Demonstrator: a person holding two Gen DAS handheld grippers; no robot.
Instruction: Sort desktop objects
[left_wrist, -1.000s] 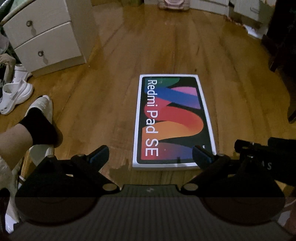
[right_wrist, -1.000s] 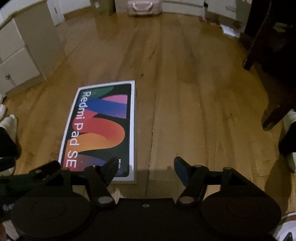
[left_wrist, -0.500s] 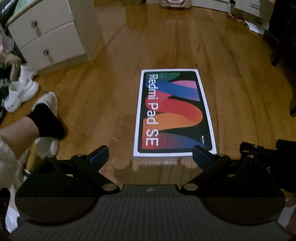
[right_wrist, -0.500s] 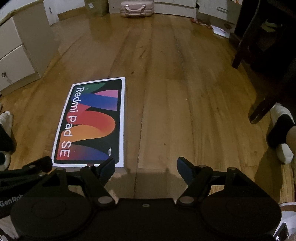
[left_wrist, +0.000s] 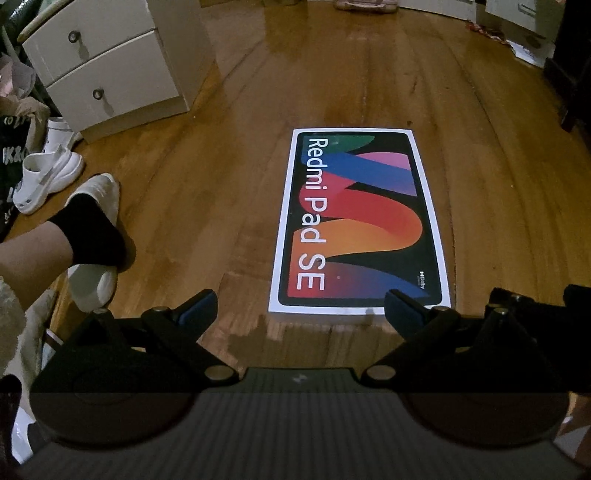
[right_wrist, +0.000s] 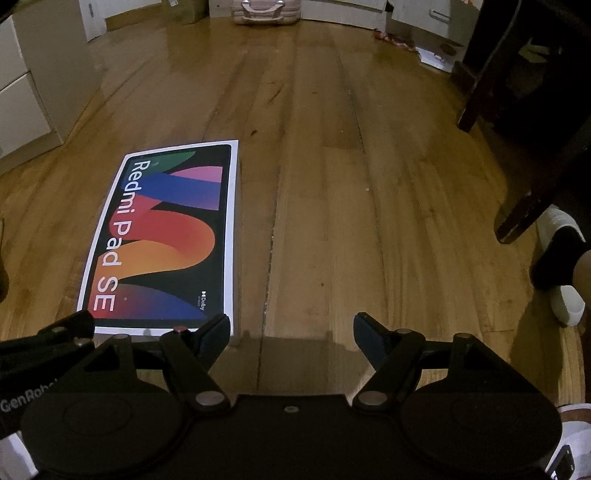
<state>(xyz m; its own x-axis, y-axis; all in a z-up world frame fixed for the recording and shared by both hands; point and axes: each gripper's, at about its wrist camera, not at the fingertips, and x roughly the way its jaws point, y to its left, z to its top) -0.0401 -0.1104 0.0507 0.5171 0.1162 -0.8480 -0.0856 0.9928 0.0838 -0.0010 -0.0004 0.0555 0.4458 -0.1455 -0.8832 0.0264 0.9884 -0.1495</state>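
Observation:
A flat Redmi Pad SE box (left_wrist: 360, 221) with a white border and colourful print lies on the wooden floor. My left gripper (left_wrist: 301, 306) is open and empty, held above the floor just short of the box's near edge. In the right wrist view the box (right_wrist: 162, 236) lies at the left. My right gripper (right_wrist: 291, 328) is open and empty, to the right of the box's near right corner, over bare floor. The right gripper's body shows at the right edge of the left wrist view (left_wrist: 535, 306).
A white two-drawer cabinet (left_wrist: 110, 70) stands at the far left. White shoes (left_wrist: 48, 173) and a foot in a black sock (left_wrist: 92, 236) are at the left. Dark furniture legs (right_wrist: 524, 206) and another foot (right_wrist: 557, 266) are at the right. A pink suitcase (right_wrist: 264, 11) stands far back.
Both grippers have pulled back and risen a little from the box, so it sits farther ahead in both views. Both stay open. The foot at the left has shifted.

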